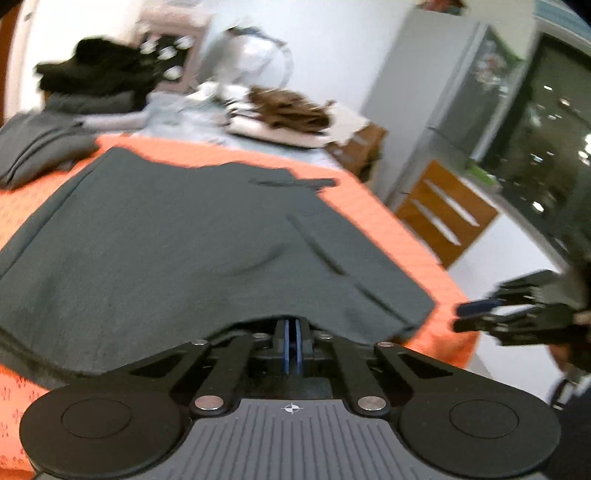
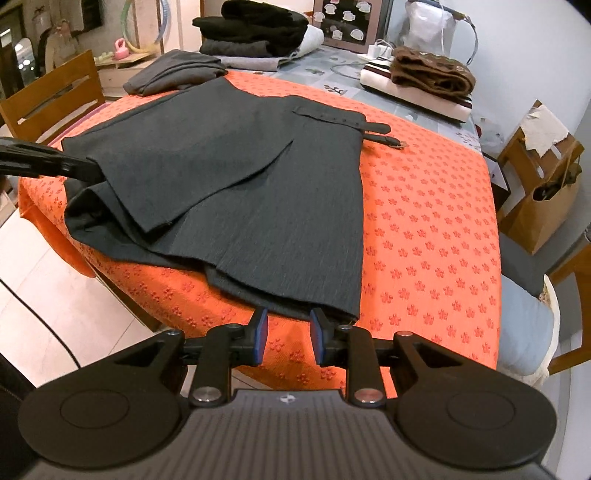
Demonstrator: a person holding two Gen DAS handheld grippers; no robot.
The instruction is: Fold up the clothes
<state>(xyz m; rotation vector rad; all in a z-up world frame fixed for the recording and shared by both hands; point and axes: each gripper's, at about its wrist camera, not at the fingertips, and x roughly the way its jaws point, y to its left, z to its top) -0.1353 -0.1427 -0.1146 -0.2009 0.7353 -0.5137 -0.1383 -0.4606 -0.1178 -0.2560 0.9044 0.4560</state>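
A dark grey skirt (image 2: 258,192) with buckled straps (image 2: 373,131) lies spread on the orange tablecloth (image 2: 424,229); one flap is folded over its middle. In the left wrist view my left gripper (image 1: 291,326) is shut on the near hem of the skirt (image 1: 184,240), and the cloth covers its fingertips. The right wrist view shows that left gripper (image 2: 92,168) pinching the skirt's left edge. My right gripper (image 2: 289,319) stands open just short of the skirt's near corner, with nothing between its blue pads (image 2: 263,328). It also appears blurred at the table's right edge, right gripper (image 1: 471,316).
Folded grey clothes (image 2: 177,72) and a black pile (image 2: 255,26) sit at the back of the table, with a brown knit (image 2: 432,72) on a striped stack. Wooden chairs (image 2: 51,99) stand at the left and right, one holding a paper bag (image 2: 546,214).
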